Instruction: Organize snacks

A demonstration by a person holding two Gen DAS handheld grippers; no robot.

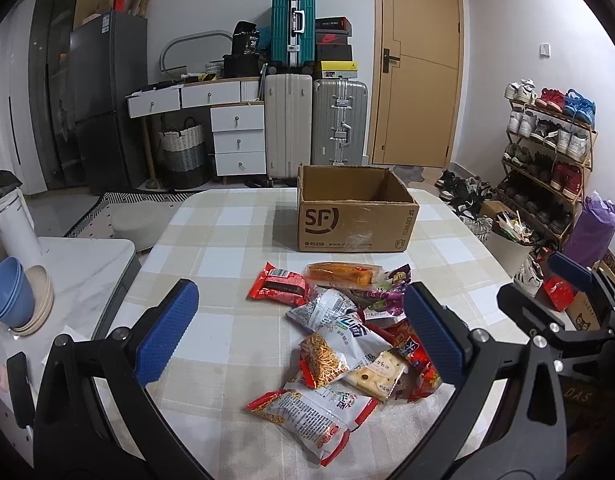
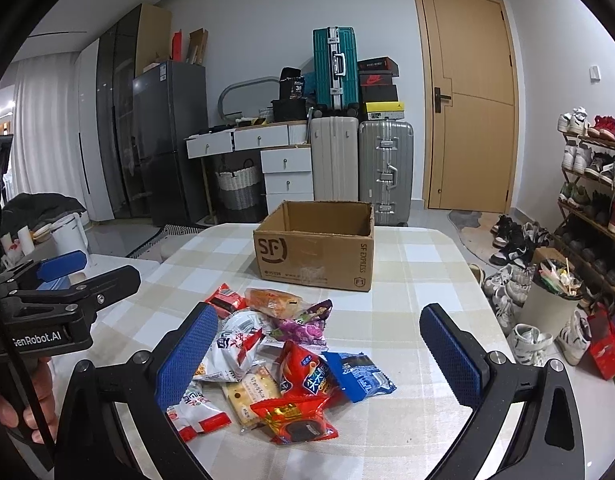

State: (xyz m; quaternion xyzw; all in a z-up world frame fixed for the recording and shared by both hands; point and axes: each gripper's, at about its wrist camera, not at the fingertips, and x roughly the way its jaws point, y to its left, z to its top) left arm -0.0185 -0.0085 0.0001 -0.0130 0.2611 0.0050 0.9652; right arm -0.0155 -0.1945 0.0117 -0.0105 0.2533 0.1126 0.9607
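Note:
A pile of snack packets (image 1: 347,340) (image 2: 279,360) lies on the checked tablecloth (image 1: 211,240) (image 2: 419,280). It includes a red packet (image 1: 281,290), a wrapped orange cake (image 1: 341,274), a purple packet (image 2: 303,326) and a blue packet (image 2: 359,374). Behind the pile stands an open, empty-looking cardboard SF box (image 1: 357,220) (image 2: 315,256). My left gripper (image 1: 299,332) (image 2: 87,272) hovers open over the pile's left side, holding nothing. Open as well, my right gripper (image 2: 319,356) (image 1: 543,288) straddles the near part of the pile with nothing between its pads.
A marble side counter on the left carries stacked bowls (image 1: 11,296) and a white kettle (image 2: 69,236). A full waste bin (image 2: 551,304), loose shoes and a shoe rack (image 1: 547,152) crowd the floor off the table's right edge. A hand (image 2: 23,408) holds the left gripper.

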